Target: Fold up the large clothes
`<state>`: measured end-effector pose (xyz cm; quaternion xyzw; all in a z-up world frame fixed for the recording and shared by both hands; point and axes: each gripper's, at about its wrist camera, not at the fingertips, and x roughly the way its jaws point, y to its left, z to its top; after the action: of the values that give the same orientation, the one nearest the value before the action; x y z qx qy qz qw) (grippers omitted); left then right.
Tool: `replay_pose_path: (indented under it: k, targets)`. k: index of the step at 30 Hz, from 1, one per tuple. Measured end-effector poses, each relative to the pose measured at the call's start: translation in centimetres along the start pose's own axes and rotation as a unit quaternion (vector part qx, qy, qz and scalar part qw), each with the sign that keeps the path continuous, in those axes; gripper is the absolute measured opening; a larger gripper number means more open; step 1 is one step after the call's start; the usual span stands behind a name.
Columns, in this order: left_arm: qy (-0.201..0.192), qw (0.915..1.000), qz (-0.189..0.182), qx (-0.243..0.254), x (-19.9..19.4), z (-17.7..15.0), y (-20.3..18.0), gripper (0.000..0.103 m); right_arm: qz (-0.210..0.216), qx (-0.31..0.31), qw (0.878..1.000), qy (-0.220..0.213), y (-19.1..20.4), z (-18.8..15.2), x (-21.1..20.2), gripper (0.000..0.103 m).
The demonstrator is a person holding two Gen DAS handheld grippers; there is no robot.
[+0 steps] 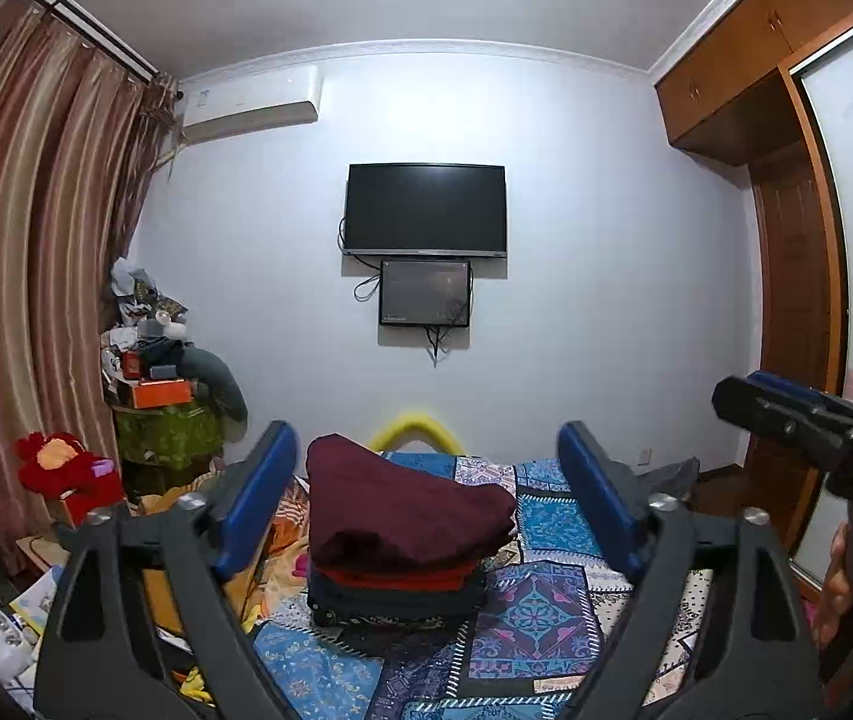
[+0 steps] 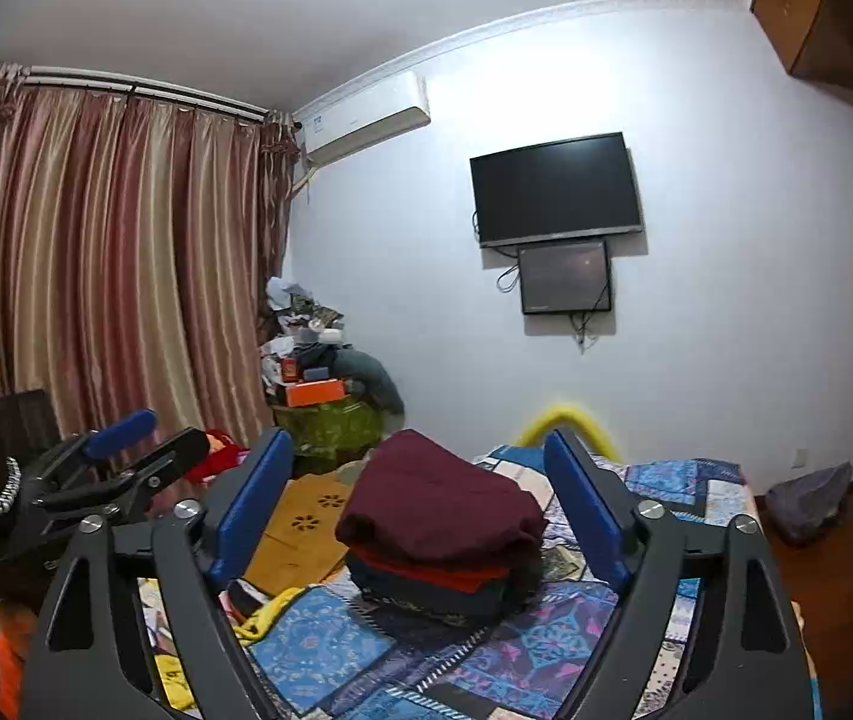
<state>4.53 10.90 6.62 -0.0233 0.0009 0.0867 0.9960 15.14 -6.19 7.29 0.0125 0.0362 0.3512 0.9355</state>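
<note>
A stack of folded clothes sits on the patterned bedspread, with a maroon garment on top, a red one under it and dark ones below. My left gripper is open and frames the stack from short of it, with nothing between its blue pads. In the right wrist view the same stack lies beyond my right gripper, which is also open and empty. Each gripper shows in the other's view: the right gripper at the right edge, the left gripper at the left.
A cluttered corner table and a red plush toy stand left of the bed by the striped curtain. A TV hangs on the far wall. Wooden wardrobe at right. A grey bag lies on the floor.
</note>
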Motion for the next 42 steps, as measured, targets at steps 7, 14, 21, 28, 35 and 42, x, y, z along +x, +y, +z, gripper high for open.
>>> replay_pose_path:
  k: [7,14,21,28,35,42]
  targets:
    - [0.001,0.9998,0.013,-0.012,-0.8,-0.6,0.4,0.102,-0.025,-0.009,1.000,0.006,0.9,-0.6,0.2,0.103]
    - [0.017,0.9993,0.017,-0.028,-1.2,-1.3,0.8,0.102,-0.021,-0.006,1.000,0.019,0.9,-1.4,0.0,0.103]
    - [0.022,0.9991,0.029,-0.021,-0.9,-1.8,0.7,0.102,-0.024,-0.007,0.999,0.021,0.7,-1.9,-0.7,0.103]
    - [0.028,0.9989,0.034,-0.016,-0.5,-2.2,0.4,0.102,-0.026,-0.006,0.999,0.031,0.8,-2.3,-0.5,0.103]
    - [0.036,0.9988,0.031,-0.014,0.0,-2.5,0.4,0.102,-0.027,-0.003,0.999,0.041,0.7,-2.4,-0.5,0.103]
    - [0.040,0.9986,0.031,-0.014,0.3,-2.6,0.4,0.102,-0.030,-0.001,0.999,0.042,0.5,-2.1,-0.7,0.103]
